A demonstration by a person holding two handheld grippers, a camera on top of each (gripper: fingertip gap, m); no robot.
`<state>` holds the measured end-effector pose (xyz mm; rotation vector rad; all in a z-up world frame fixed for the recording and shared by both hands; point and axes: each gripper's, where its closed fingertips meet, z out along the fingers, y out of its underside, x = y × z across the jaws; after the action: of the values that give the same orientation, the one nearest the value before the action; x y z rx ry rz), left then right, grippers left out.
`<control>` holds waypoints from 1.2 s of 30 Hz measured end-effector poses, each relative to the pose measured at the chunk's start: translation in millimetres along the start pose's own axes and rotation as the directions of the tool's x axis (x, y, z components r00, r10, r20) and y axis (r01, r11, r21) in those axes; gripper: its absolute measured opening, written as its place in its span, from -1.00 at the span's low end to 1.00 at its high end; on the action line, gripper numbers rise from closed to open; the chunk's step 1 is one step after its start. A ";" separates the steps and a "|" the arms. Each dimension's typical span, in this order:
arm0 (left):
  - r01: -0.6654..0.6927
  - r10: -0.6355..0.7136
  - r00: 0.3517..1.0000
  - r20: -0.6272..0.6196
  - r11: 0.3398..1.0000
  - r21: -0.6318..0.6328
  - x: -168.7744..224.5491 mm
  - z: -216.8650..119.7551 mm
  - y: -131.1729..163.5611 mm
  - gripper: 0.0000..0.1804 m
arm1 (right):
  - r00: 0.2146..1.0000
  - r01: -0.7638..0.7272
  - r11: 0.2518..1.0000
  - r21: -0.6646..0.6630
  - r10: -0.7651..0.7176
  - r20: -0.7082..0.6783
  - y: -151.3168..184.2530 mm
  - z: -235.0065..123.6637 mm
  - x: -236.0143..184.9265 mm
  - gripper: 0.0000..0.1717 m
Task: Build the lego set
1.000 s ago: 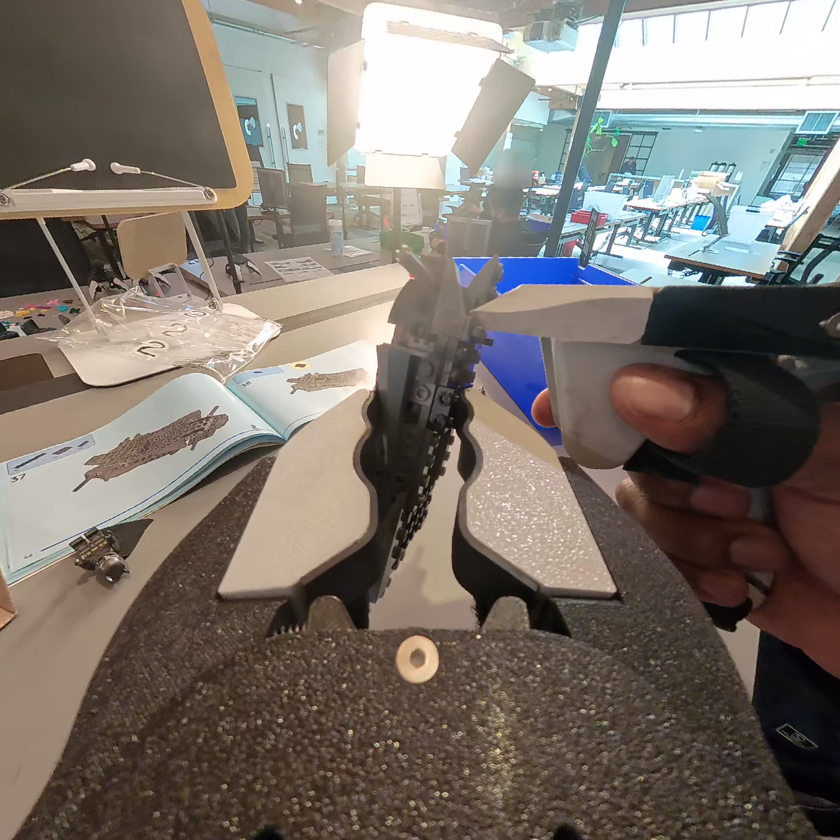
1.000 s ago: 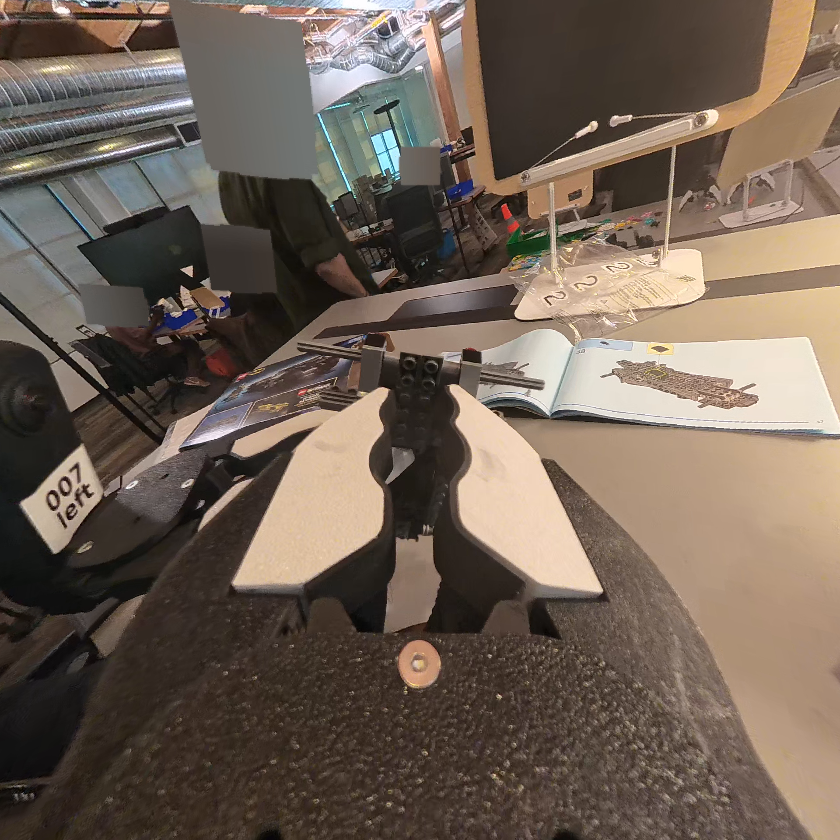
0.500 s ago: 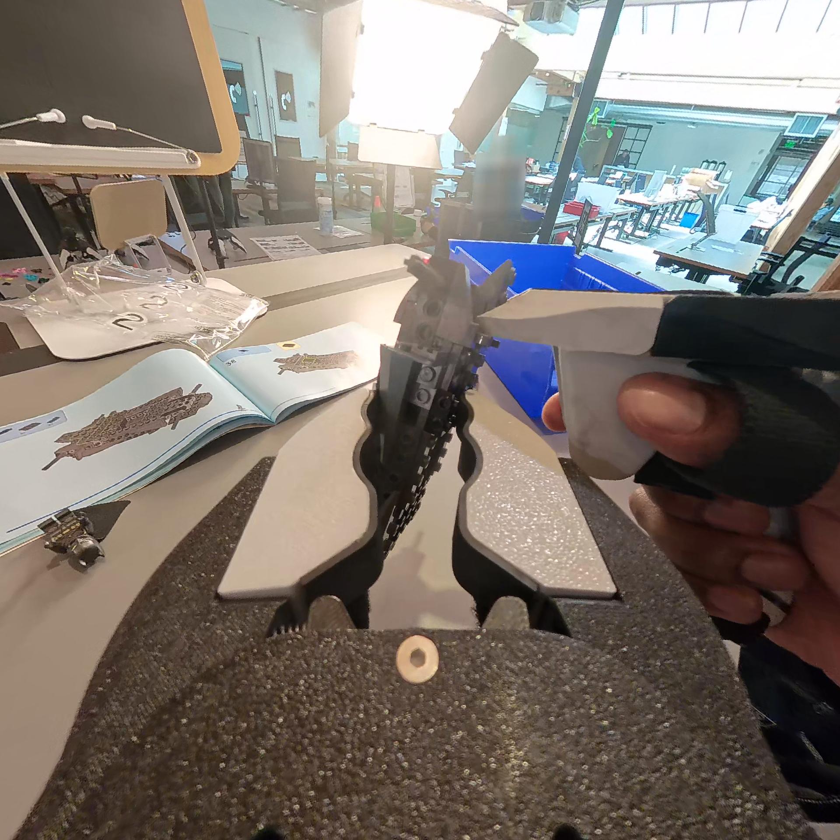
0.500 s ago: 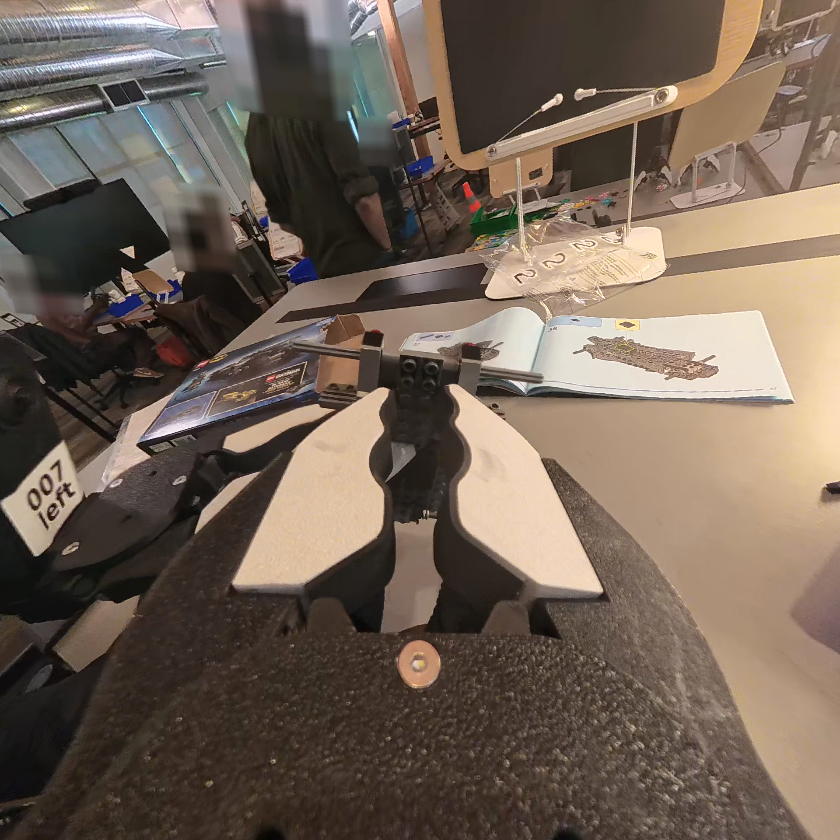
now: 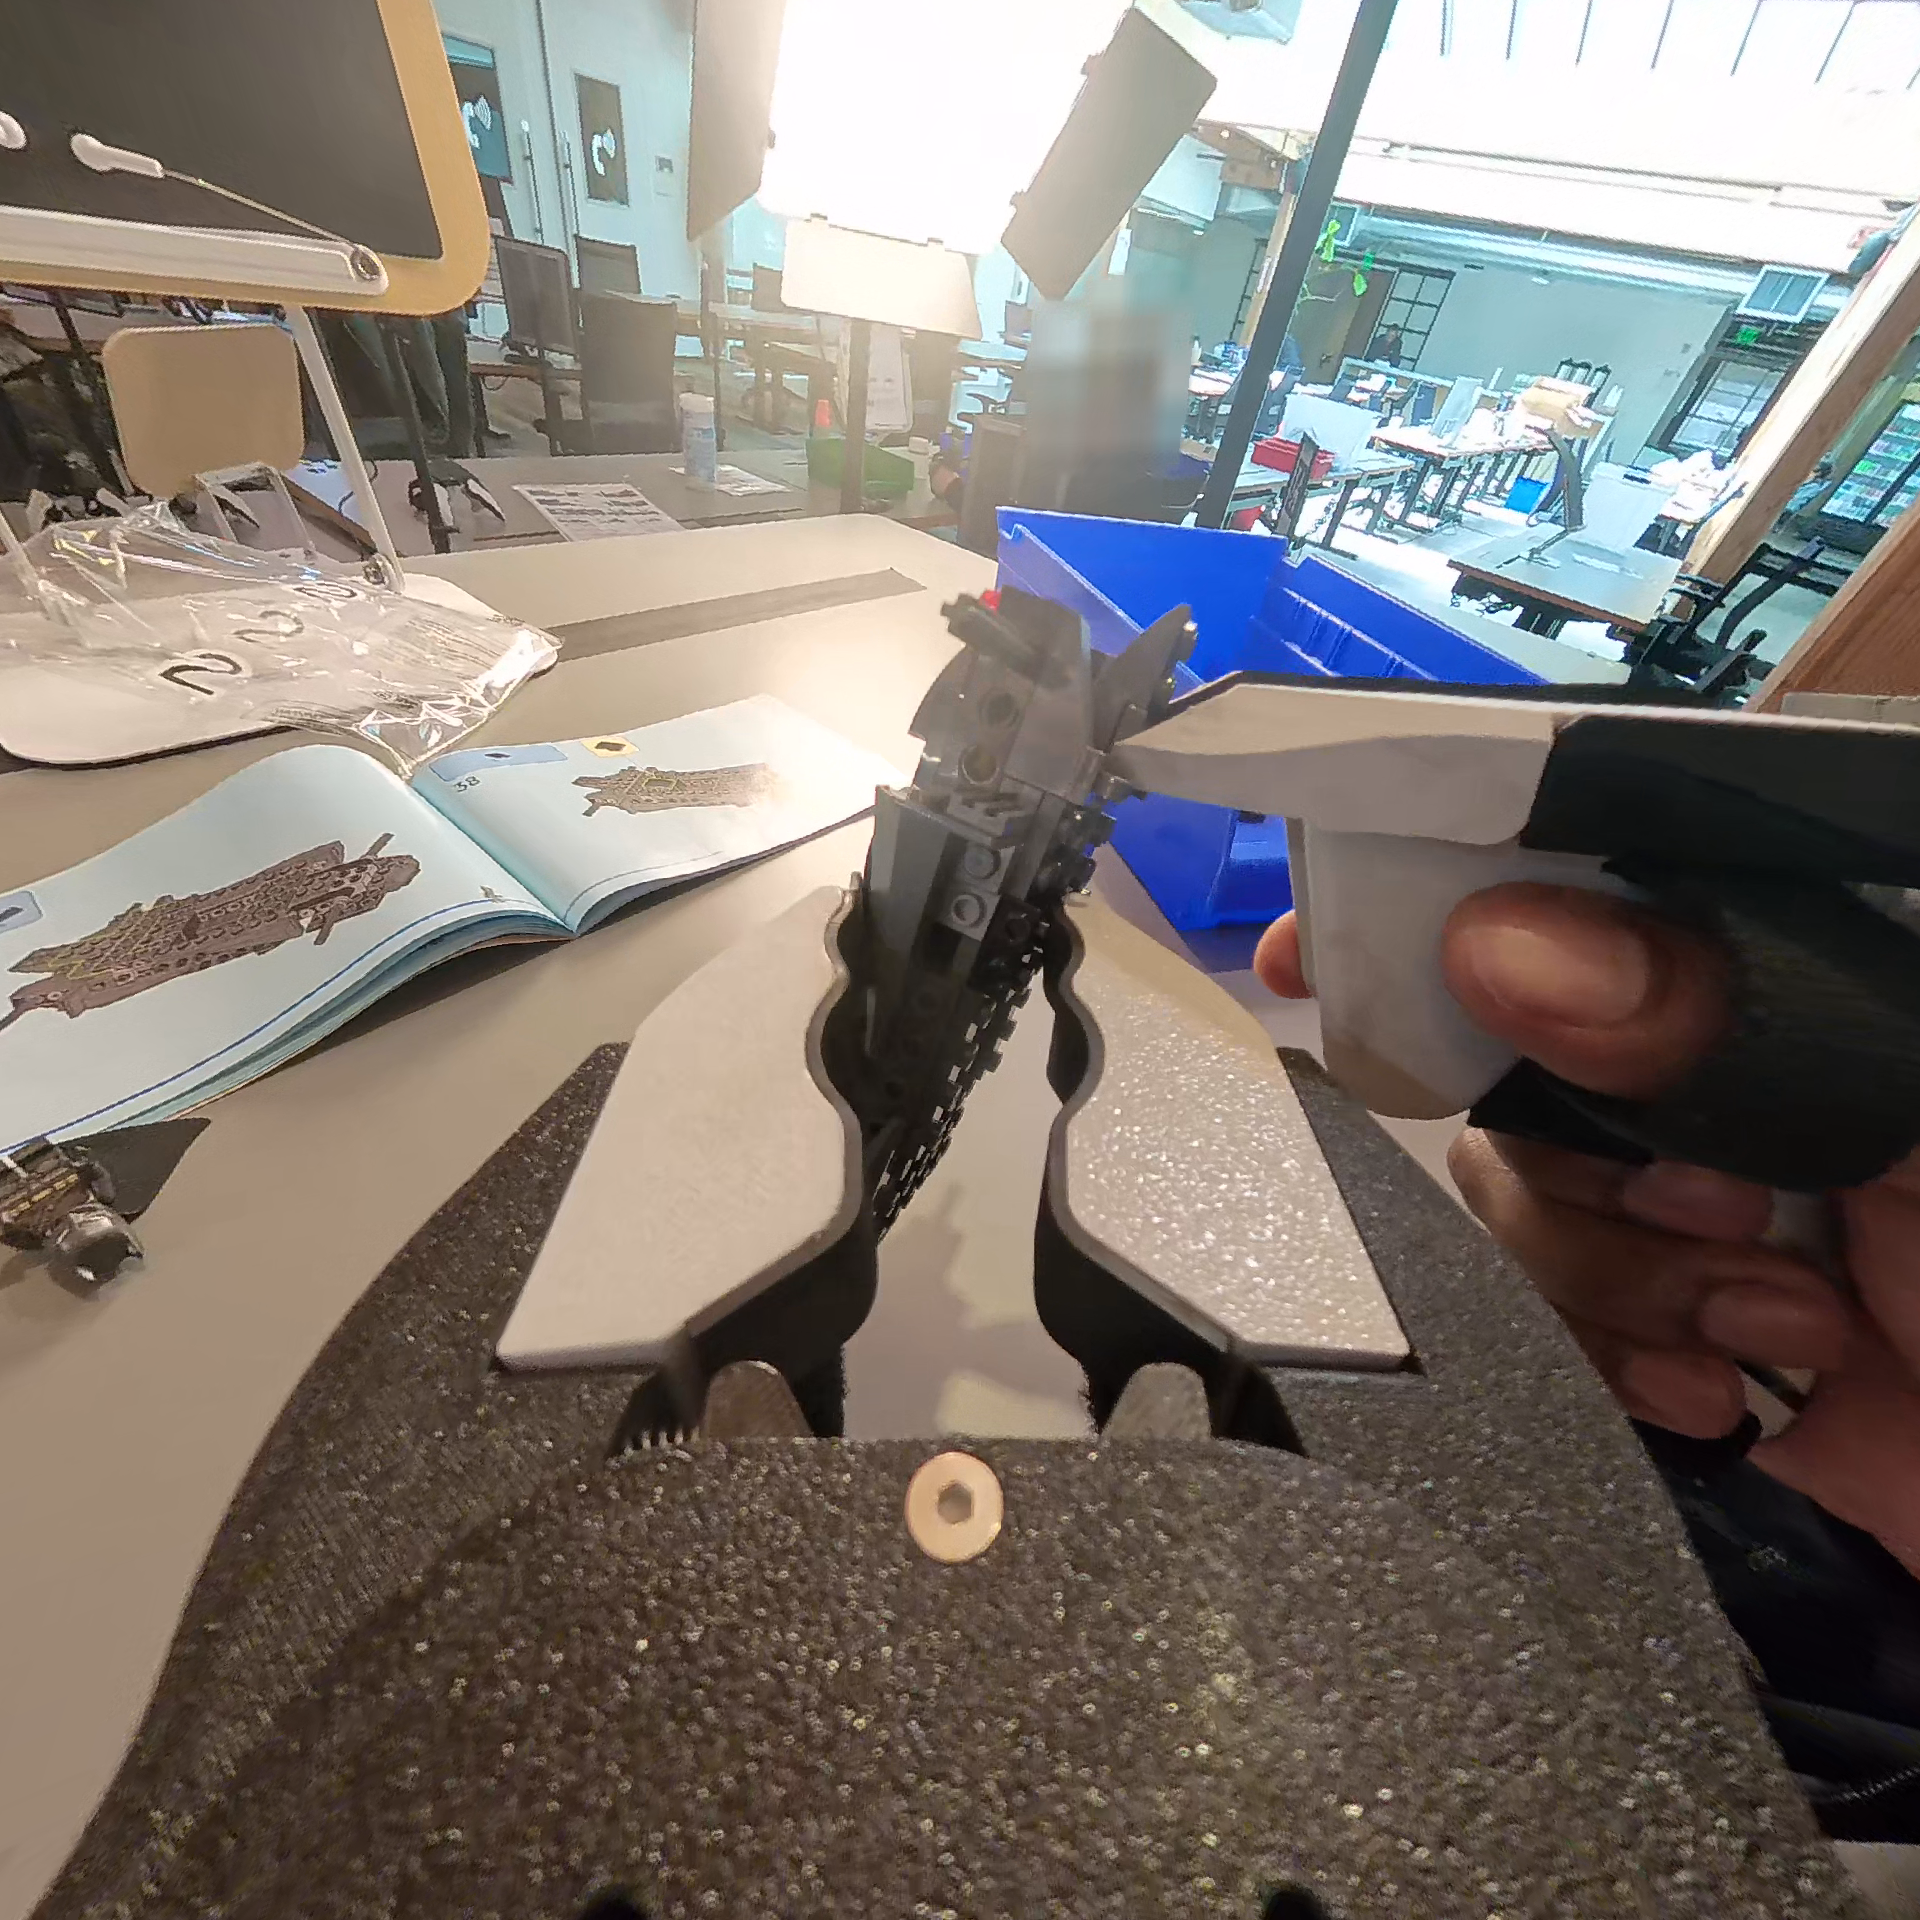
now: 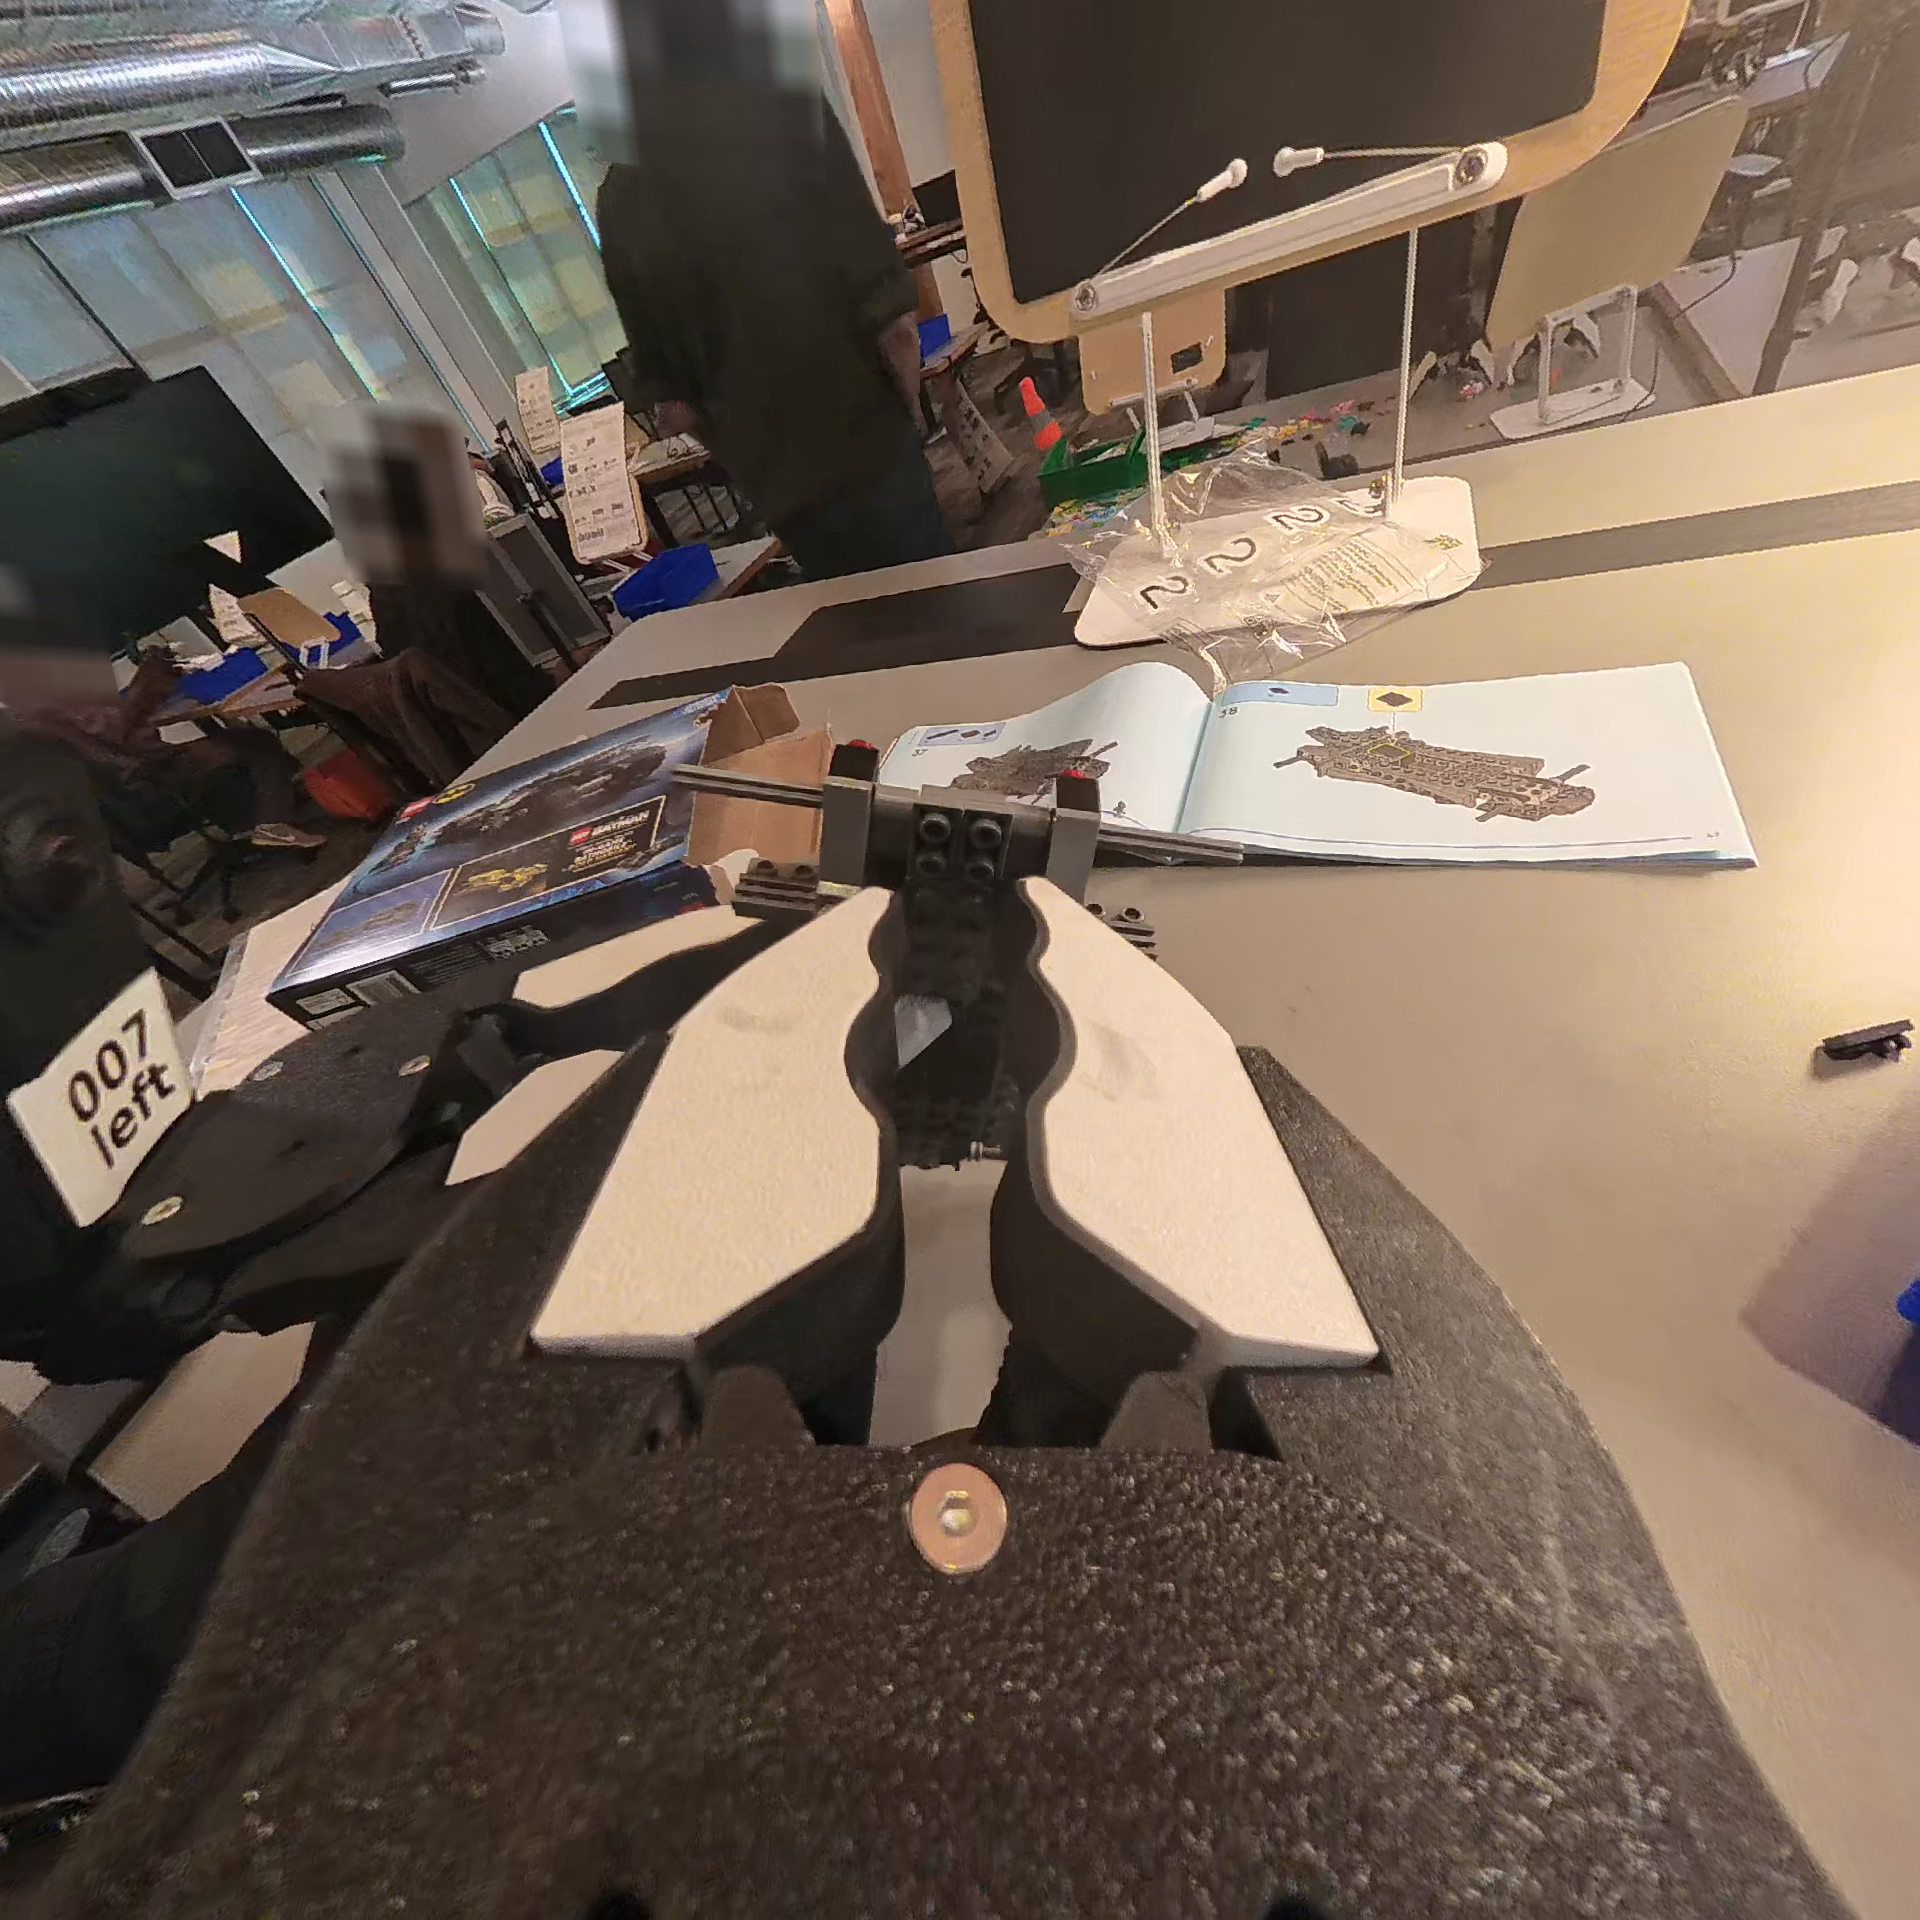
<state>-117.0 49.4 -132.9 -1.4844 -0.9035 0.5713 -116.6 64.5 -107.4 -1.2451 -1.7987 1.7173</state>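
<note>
Both of your grippers are clamped on one grey and black brick model (image 5: 977, 883). Your left gripper (image 5: 951, 935) has its pads closed on the long studded body, which rises tilted out of the jaws. Your right gripper (image 6: 956, 914) grips the same model; in the left wrist view its white fingertip (image 5: 1174, 738) comes in from the right and meets the model's upper end, with your hand (image 5: 1621, 1101) wrapped on the handle behind it. From the right wrist view the model's end (image 6: 961, 826) shows a black four-stud block between two grey uprights, each topped with a red dot, and a thin grey bar runs crosswise just past the fingertips.

Writing is all around you. To the left of the right jaws, a dark toy box (image 6: 520, 862) carries a brand logo and title print, its cardboard flap torn open. A white tag (image 6: 104, 1101) with black characters sits on the left gripper's body. Ahead and right of the jaws lies an open pale-blue instruction booklet (image 6: 1455, 769) with page numbers and build drawings. Beyond it, clear plastic bags (image 6: 1268, 561) printed with large numerals rest on a white stand base. A blue bin (image 5: 1247, 665) stands right of the left jaws, behind the model.
</note>
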 end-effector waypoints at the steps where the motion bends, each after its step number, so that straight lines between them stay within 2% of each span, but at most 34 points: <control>1: 0.001 -0.001 1.000 -0.003 1.000 -0.001 0.2 0.3 0.3 -0.63 | 1.000 -0.001 1.000 0.000 0.001 0.000 0.4 -0.3 0.3 -0.81; 2: 0.016 -0.016 1.000 0.006 1.000 -0.002 -2.0 0.5 0.5 -0.63 | 1.000 0.000 1.000 0.002 0.000 0.000 1.0 -1.3 0.3 -0.85; 3: 0.061 -0.061 0.996 0.062 0.998 0.011 -16.9 -0.5 -1.7 -0.64 | 1.000 0.008 1.000 0.010 -0.008 0.001 1.4 -4.4 -0.4 -1.00; 5: 0.136 -0.139 0.985 0.101 0.990 0.029 -41.7 -3.7 -5.5 -0.64 | 0.999 0.033 0.999 0.001 -0.033 -0.010 6.5 -9.3 -1.1 -1.00; 11: 0.079 -0.080 0.996 0.046 0.996 0.030 -25.3 -2.8 -5.6 -0.64 | 1.000 -0.015 1.000 -0.009 0.015 0.002 3.8 2.4 0.9 -1.00; 20: 0.024 -0.025 0.999 0.029 0.999 0.044 -18.2 -4.4 -8.5 -0.64 | 0.996 -0.058 0.998 0.025 0.056 0.075 -9.4 13.0 -11.0 -0.71; 28: -0.044 0.042 0.998 0.051 0.998 0.043 -16.7 -2.6 -7.7 -0.64 | 0.997 -0.055 0.997 0.048 0.053 0.051 -14.0 16.6 -5.3 -0.71; 30: -0.059 0.057 0.998 0.038 0.997 0.043 -13.9 -2.0 -7.0 -0.64 | 0.998 -0.043 0.998 0.048 0.040 0.058 -13.6 17.2 -6.4 -0.80; 32: -0.077 0.075 0.996 0.054 0.996 0.043 -15.0 -2.1 -7.6 -0.64 | 0.997 -0.035 0.998 0.059 0.031 0.064 -13.5 17.4 -6.4 -0.80; 36: -0.033 0.031 0.998 0.059 0.999 0.036 -19.2 -1.8 -4.7 -0.63 | 0.996 -0.036 0.998 0.055 0.032 0.080 -9.6 21.0 -7.2 -0.80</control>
<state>-127.5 32.6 -131.0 -1.4573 -0.9115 0.6545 -132.0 47.1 -100.4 -1.2079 -1.7696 1.8467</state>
